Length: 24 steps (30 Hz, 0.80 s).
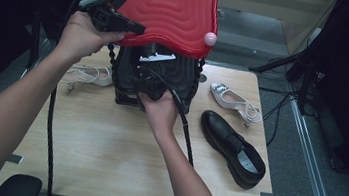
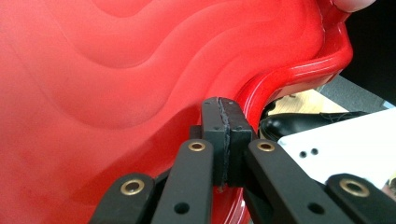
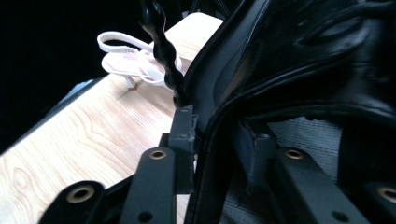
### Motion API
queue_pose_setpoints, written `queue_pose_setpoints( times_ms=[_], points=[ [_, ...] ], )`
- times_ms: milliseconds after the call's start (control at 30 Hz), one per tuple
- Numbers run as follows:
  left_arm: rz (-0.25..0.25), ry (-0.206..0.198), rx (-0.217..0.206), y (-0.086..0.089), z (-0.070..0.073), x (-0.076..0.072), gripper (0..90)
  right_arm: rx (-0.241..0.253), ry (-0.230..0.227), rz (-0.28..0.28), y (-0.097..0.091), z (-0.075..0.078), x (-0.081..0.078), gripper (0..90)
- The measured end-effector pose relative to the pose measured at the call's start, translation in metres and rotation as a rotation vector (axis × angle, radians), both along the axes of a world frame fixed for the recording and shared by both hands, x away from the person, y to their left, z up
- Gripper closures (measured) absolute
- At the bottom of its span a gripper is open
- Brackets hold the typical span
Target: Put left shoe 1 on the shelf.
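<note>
**Red lid held up, black bag gripped at its rim**

Your left gripper (image 1: 135, 29) is raised above the far edge of the table (image 1: 104, 160), its fingers (image 2: 212, 135) pressed together on the lower edge of the red lid (image 1: 173, 7). In the left gripper view the pads sit tight against each other with the lid's curved red rim pinched between them (the glossy border bends away to the right just past the pads). The lid stands upright over the black bag (image 1: 180, 76), and a small pink knob (image 1: 210, 38) sits on its right edge.

Your right gripper (image 3: 219, 149) is at the front of the black bag, below the lid. Its fingers (image 3: 183, 135) stand apart with the bag's rim wall between them: one pad lies outside the wall, the other inside against the grey lining. Whether the pads press on the wall I cannot tell.

The bag rests on the table at its far side, with a beaded black handle (image 3: 163, 51) rising from its corner. A white sandal (image 1: 87, 73) lies just left of the bag, another white sandal (image 1: 235, 101) to its right, and a black shoe (image 1: 232, 148) nearer you on the right.
</note>
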<state>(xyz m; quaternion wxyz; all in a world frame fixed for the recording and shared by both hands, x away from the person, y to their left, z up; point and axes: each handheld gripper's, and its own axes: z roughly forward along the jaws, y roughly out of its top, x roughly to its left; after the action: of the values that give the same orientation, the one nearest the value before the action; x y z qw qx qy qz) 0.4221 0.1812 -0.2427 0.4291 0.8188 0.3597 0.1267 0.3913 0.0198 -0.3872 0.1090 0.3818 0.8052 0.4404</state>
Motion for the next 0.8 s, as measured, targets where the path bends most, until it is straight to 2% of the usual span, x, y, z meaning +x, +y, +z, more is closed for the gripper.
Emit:
queue_pose_setpoints(
  times_ms=[133,233,267,433,500,633,767,800],
  points=[
    [0.0,-0.002,-0.004,0.0,0.0,0.0,90.0,0.005,-0.012,0.017,-0.005,0.007,-0.007,67.9],
    [-0.005,-0.004,-0.002,0.001,0.0,0.0,90.0,-0.018,-0.026,0.039,-0.013,0.014,-0.02,69.4],
    [-0.005,-0.005,-0.003,0.001,-0.001,0.0,90.0,-0.018,-0.026,0.039,-0.013,0.014,-0.02,69.4],
    [0.0,-0.003,-0.009,0.001,-0.001,0.0,90.0,-0.01,-0.014,0.093,-0.025,0.018,-0.041,73.5],
    [0.001,-0.002,-0.009,0.001,-0.001,0.0,90.0,-0.006,0.007,0.116,-0.033,0.017,-0.052,75.6],
    [0.001,-0.001,-0.009,0.001,-0.001,0.0,90.0,-0.008,0.008,0.13,-0.041,0.014,-0.061,77.0],
    [0.0,-0.001,-0.009,0.001,-0.001,0.0,90.0,-0.019,0.018,0.137,-0.052,0.004,-0.069,82.8],
    [0.001,-0.002,-0.009,0.001,-0.001,0.0,90.0,-0.026,0.031,0.137,-0.056,-0.003,-0.07,86.6]
  ],
)
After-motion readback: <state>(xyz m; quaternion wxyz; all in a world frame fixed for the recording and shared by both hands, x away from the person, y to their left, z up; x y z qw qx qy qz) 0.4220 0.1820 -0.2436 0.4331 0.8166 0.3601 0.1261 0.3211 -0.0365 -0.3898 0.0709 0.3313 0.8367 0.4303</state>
